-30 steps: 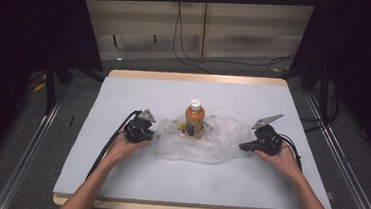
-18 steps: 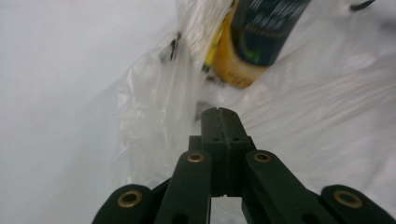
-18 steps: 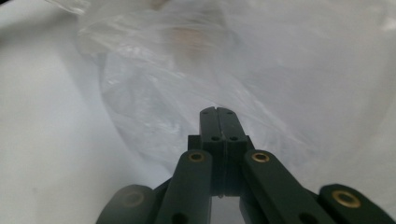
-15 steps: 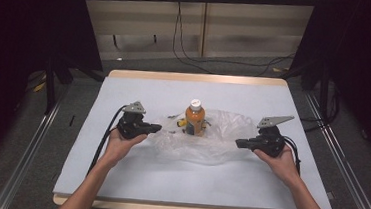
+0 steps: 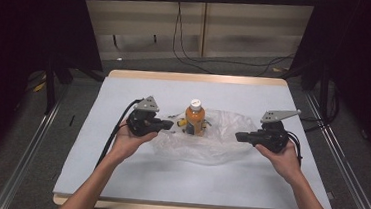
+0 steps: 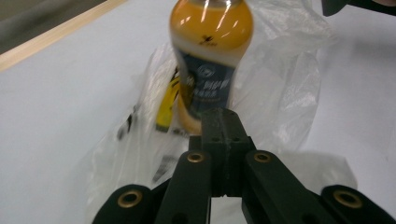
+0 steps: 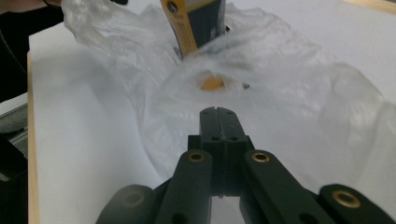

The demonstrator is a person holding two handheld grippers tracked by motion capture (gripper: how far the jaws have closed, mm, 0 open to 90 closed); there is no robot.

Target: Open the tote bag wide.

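Two tongs face each other across a crumpled clear plastic bag (image 5: 206, 136) on the worktop (image 5: 117, 179), with an orange drink bottle (image 5: 195, 118) standing upright between them. The left tongs (image 5: 168, 125) and the right tongs (image 5: 239, 137) are both clenched with nothing visibly pinched, each tip hovering just short of the film. The bottle stands on or in the flattened bag, nearer the left tongs; whether film wraps it cannot be told. A small yellow item (image 6: 168, 100) lies in the bag beside the bottle's base. The work looks like bagging or unbagging the bottle. Judging by this, the next move calls for opening the tongs and finding the bag's edge
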